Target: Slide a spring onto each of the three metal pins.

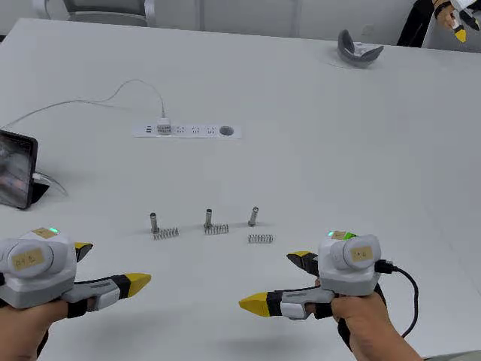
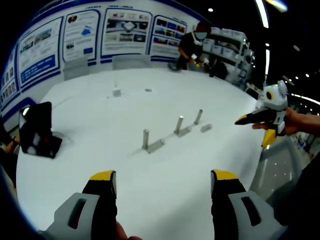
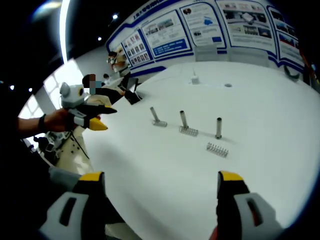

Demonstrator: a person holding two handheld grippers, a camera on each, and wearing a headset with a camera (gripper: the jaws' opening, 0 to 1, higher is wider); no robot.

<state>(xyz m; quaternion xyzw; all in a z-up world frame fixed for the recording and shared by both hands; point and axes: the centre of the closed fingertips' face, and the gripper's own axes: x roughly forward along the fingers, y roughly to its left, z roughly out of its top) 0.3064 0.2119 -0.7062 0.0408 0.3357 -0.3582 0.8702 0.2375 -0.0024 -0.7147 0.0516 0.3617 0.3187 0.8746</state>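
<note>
Though loose, springs point(image 1: 216, 229) beside pins point(image 1: 208, 218).

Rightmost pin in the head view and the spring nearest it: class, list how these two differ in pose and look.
The rightmost pin stands upright; the spring lies on its side. The pin is a smooth rod; the spring is an open coil. Both are grey metal, resting apart on the white table.

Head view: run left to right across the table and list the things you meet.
black tablet → left upright metal pin → left coiled metal spring → middle metal pin → middle spring → right metal pin → right spring → grey curved object
</note>
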